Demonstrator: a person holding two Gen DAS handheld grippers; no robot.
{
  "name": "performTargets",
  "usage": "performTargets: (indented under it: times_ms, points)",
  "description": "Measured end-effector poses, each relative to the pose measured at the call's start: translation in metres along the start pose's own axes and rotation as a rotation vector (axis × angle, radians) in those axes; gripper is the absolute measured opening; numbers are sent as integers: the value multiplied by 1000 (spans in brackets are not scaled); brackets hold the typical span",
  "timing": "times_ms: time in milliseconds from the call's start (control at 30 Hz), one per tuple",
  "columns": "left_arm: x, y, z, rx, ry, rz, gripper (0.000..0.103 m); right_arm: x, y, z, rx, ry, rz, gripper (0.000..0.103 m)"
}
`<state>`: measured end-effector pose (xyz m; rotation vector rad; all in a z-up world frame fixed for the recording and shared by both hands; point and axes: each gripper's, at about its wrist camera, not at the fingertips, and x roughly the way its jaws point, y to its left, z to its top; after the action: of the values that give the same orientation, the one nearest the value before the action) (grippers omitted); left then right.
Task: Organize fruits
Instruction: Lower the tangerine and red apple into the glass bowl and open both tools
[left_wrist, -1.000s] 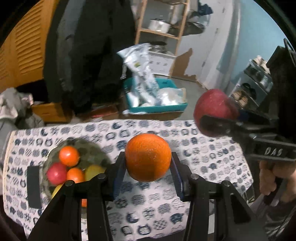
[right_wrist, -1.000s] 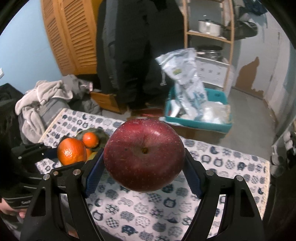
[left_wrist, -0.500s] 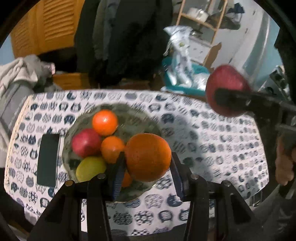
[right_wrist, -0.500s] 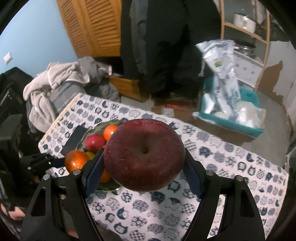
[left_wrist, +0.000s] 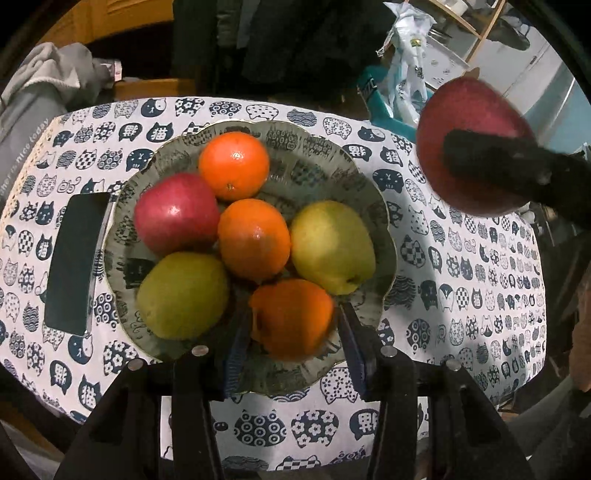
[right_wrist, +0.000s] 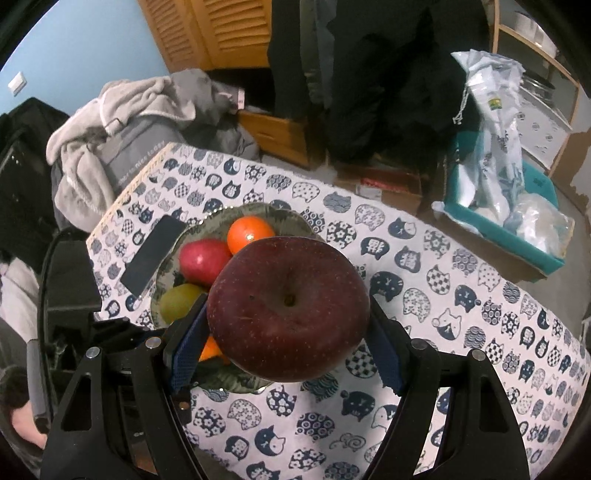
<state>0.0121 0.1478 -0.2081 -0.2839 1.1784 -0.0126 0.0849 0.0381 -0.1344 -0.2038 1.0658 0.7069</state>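
On a table draped in a white cloth (left_wrist: 461, 288) printed with navy cat faces sits a scalloped, patterned plate (left_wrist: 373, 192), with a dark phone (left_wrist: 75, 258) lying flat just left of it. Two oranges, a red apple (left_wrist: 175, 214) and two yellow-green fruits fill the plate. At the plate's near edge the left gripper (left_wrist: 293, 325) clasps another orange (left_wrist: 293, 319), its blue pads against both sides, the fruit low over the plate; whether it touches cannot be told. To the right and higher, the right gripper (right_wrist: 288, 339) clamps a large dark-red apple (right_wrist: 288, 308) above the cloth near the plate's right rim. Beyond the table's far edge stand louvred wooden doors (right_wrist: 221, 33), hanging dark coats, a heap of grey clothes (right_wrist: 129, 110) at the left, a teal bin (right_wrist: 517, 229) stuffed with plastic bags, and wooden shelving at the far right.
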Motion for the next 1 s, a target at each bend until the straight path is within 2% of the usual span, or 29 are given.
performTargets:
  times_ms: [233, 500, 700, 1000]
  points:
    - [4, 2, 4, -11, 12, 6, 52, 28, -5, 3, 18, 40, 16, 78]
    - [-14, 12, 8, -55, -26, 26, 66, 60, -10, 14, 54, 74, 67, 78]
    - [-19, 25, 12, -89, -55, 61, 66, 85, -9, 19, 60, 106, 58, 78]
    - [-16, 31, 13, -104, -50, 88, 67, 105, -12, 25, 83, 132, 81, 79]
